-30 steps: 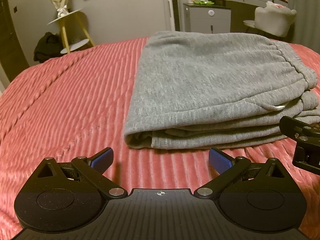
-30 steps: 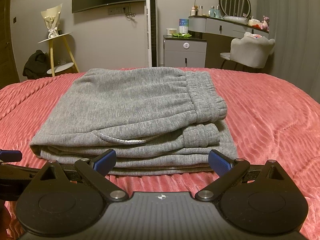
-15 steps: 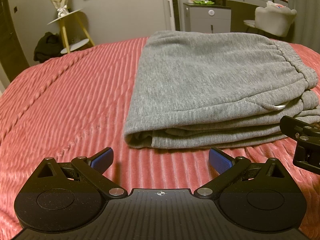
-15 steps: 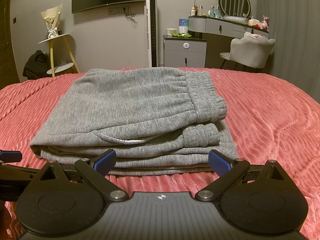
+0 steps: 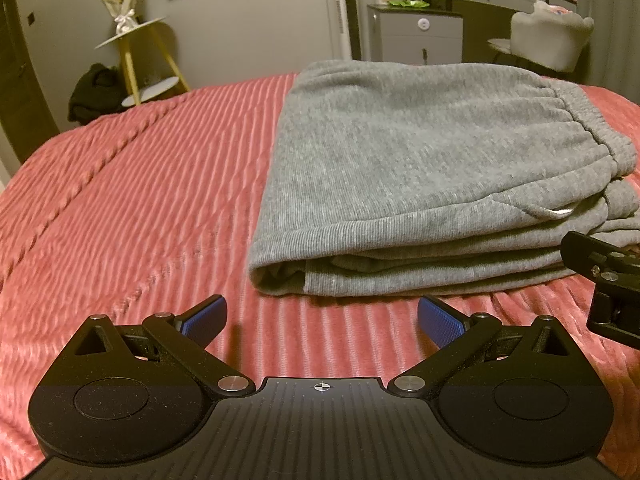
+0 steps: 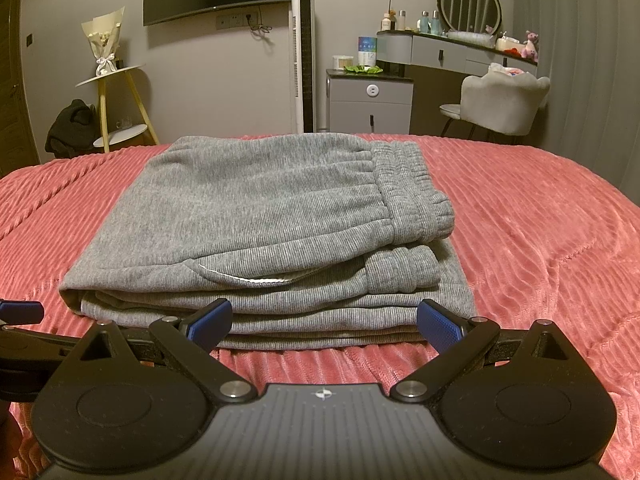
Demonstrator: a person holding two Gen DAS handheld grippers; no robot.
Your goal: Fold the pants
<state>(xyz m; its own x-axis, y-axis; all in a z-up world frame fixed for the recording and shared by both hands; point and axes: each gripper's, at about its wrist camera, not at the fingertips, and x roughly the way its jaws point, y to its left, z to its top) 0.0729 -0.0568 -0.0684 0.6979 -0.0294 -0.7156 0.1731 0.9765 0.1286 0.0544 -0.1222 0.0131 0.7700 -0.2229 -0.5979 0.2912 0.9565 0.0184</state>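
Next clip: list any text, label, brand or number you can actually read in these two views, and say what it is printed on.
"12": large numeral on the blue and white box on the grey cabinet; the smaller print above it is too blurred to read.
Bottles on the dressing table: labels too small to read.
Grey pants, pink bedspread, left gripper and right gripper: no text visible.

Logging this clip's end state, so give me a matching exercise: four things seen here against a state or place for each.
Things:
1. grey ribbed pants
2. pink ribbed bedspread
3. left gripper
4. pale upholstered chair

States or places:
A. open, holding nothing
B. beside the dressing table
C. folded in stacked layers
D. spread under the pants

Pairs: 1-C, 2-D, 3-A, 4-B
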